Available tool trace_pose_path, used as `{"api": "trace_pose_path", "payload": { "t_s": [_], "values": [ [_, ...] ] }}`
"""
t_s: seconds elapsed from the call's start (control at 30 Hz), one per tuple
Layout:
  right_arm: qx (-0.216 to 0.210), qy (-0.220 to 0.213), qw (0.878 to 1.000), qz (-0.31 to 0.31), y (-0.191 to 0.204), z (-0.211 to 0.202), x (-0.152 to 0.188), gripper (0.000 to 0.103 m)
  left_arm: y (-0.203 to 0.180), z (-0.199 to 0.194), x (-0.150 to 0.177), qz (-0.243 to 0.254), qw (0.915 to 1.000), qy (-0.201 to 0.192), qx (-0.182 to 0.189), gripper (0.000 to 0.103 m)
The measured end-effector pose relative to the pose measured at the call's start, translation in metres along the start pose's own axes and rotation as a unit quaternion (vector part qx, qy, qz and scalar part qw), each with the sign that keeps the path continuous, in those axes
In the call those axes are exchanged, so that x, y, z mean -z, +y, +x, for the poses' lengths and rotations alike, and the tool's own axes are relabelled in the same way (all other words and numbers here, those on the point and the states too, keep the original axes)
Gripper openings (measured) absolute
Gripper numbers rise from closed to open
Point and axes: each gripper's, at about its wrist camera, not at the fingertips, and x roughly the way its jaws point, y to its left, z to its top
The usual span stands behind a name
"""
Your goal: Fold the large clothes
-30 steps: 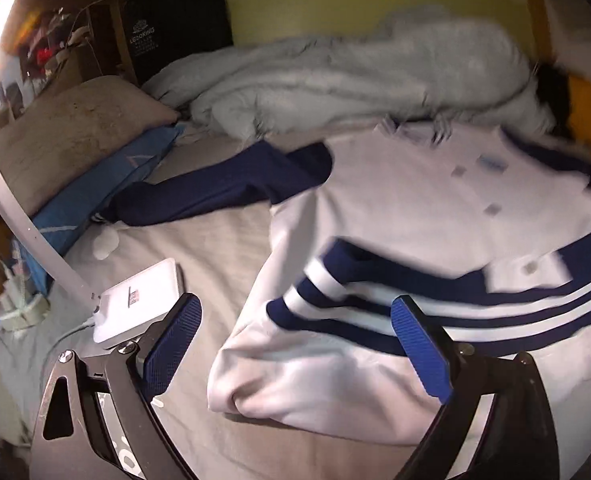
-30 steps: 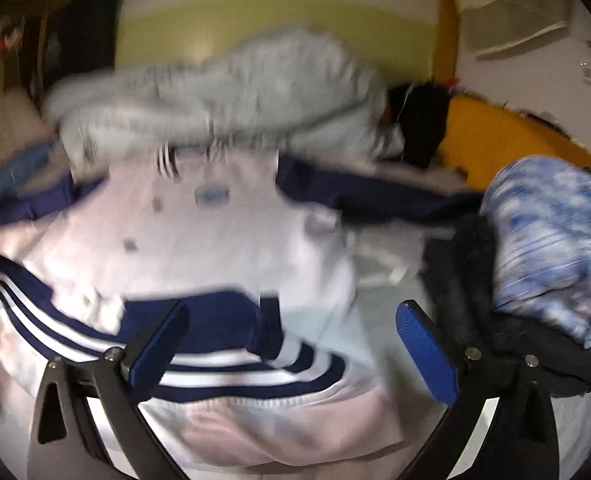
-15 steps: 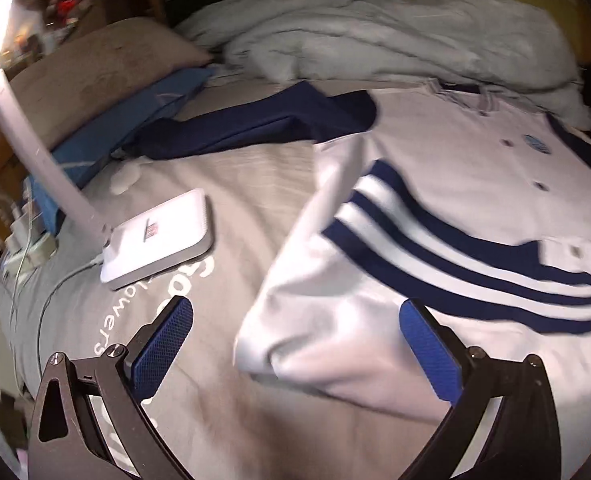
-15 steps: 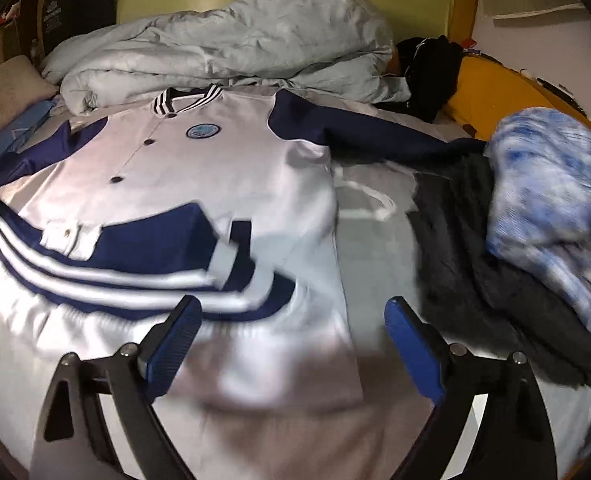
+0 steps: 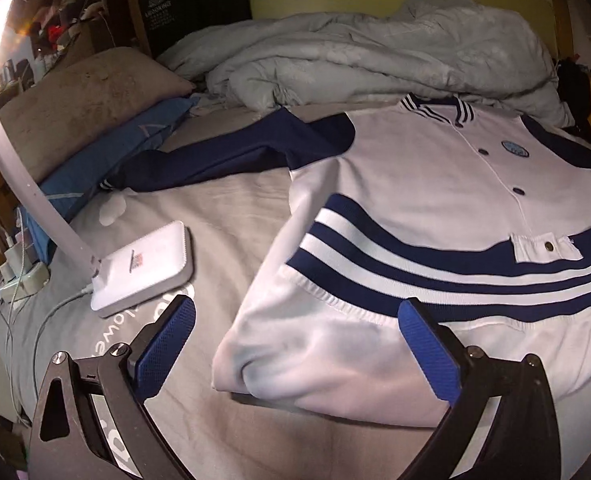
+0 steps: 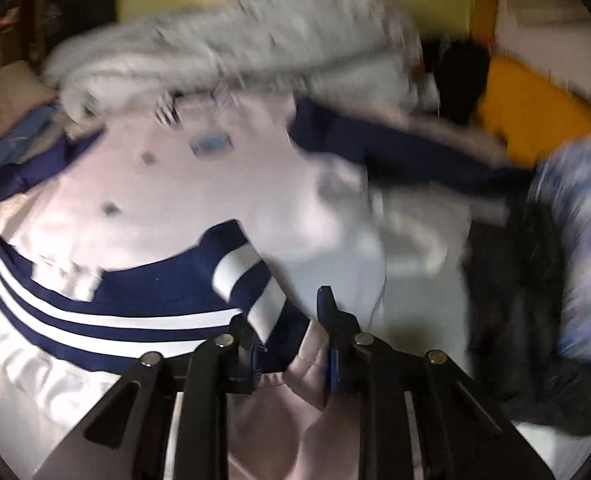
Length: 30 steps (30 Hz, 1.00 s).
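Jacket (image 5: 435, 184) first: white with navy sleeves and navy-and-white stripes across its lower part, it lies front up and spread across the grey bed (image 5: 215, 208), collar toward the rumpled pale duvet (image 5: 355, 52) at the far end. From my left wrist view I see its near hem corner doubled into a soft bulge, and one navy sleeve (image 5: 223, 156) stretched out over the sheet toward the brown pillow (image 5: 79, 100) and the blue one (image 5: 107, 160) beside it. My left claw (image 5: 295, 340) hangs just over that hem corner with its blue pads (image 5: 427, 348) wide apart, gripping nothing; the white fabric lies below the gap. A white lamp base (image 5: 143, 268) sits on the sheet near the claw's left finger, its arm curving up and away, with a cable trailing off it. My right wrist view is badly blurred, but I can make out the right claw (image 6: 291, 340) at the jacket's other hem corner, its jaws closing, nearly together, with a fold of striped and white cloth bunched up between them; I judge the pads are already pinching that fabric. On that side a dark heap of clothing (image 6: 511, 280) and a blue-and-white patterned bundle (image 6: 579, 216) lie just beside the jacket, and something yellow (image 6: 535, 112) shows beyond them.
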Motion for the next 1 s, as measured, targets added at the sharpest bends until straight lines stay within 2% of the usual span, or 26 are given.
{"api": "trace_pose_path", "payload": {
  "t_s": [0.03,0.07,0.13,0.2,0.3,0.37,0.43,0.5,0.53,0.6,0.67,0.73,0.8,0.9,0.93,1.0],
  "values": [
    [0.004,0.004,1.000,0.002,-0.002,0.005,0.003,0.027,0.000,-0.001,0.000,-0.002,1.0000,0.000,0.004,0.101],
    [0.013,-0.004,1.000,0.002,-0.002,0.002,0.004,0.037,0.001,-0.003,-0.001,-0.004,1.0000,-0.003,0.008,0.101],
    [0.032,-0.027,0.999,-0.003,0.000,-0.013,0.004,0.046,0.002,-0.012,-0.003,-0.006,0.9995,-0.020,0.025,0.101],
    [0.029,-0.055,0.998,-0.006,0.000,-0.035,0.006,0.052,0.003,-0.025,-0.007,-0.004,0.9978,-0.040,0.052,0.101],
    [0.022,-0.083,0.996,0.012,-0.003,-0.067,0.016,0.068,-0.004,-0.040,-0.010,0.018,0.9957,-0.062,0.066,0.101],
    [0.021,-0.103,0.994,0.018,-0.004,-0.087,0.023,0.087,-0.010,-0.050,-0.009,0.036,0.9939,-0.070,0.077,0.101],
    [0.021,-0.131,0.991,0.032,-0.005,-0.107,0.027,0.095,-0.016,-0.057,-0.007,0.049,0.9927,-0.076,0.081,0.101],
    [0.005,-0.142,0.989,0.041,-0.006,-0.120,0.031,0.097,-0.020,-0.064,-0.005,0.057,0.9912,-0.075,0.092,0.101],
    [-0.011,-0.140,0.989,0.045,-0.006,-0.125,0.035,0.101,-0.021,-0.065,-0.003,0.059,0.9904,-0.070,0.103,0.101],
    [-0.040,-0.130,0.989,0.053,-0.004,-0.124,0.040,0.103,-0.024,-0.061,0.000,0.055,0.9873,-0.038,0.144,0.101],
    [-0.091,-0.091,0.990,0.056,0.003,-0.110,0.043,0.103,-0.026,-0.050,0.004,0.035,0.9816,0.008,0.188,0.101],
    [-0.114,-0.056,0.990,0.055,0.012,-0.091,0.043,0.103,-0.029,-0.036,0.008,0.017,0.9792,0.046,0.197,0.101],
    [-0.091,-0.021,0.995,0.042,0.022,-0.068,0.045,0.103,-0.032,-0.022,0.012,0.018,0.9838,0.067,0.166,0.101],
    [-0.009,0.025,1.000,-0.001,0.033,-0.036,0.048,0.103,-0.032,0.003,0.018,0.024,0.9894,0.103,0.099,0.101],
    [0.001,0.042,0.999,-0.005,0.032,-0.026,0.050,0.103,-0.031,0.013,0.020,0.020,0.9882,0.121,0.091,0.103],
    [-0.001,0.064,0.998,0.014,0.021,-0.012,0.050,0.103,-0.024,0.028,0.021,0.000,0.9830,0.148,0.108,0.103]
  ]
}}
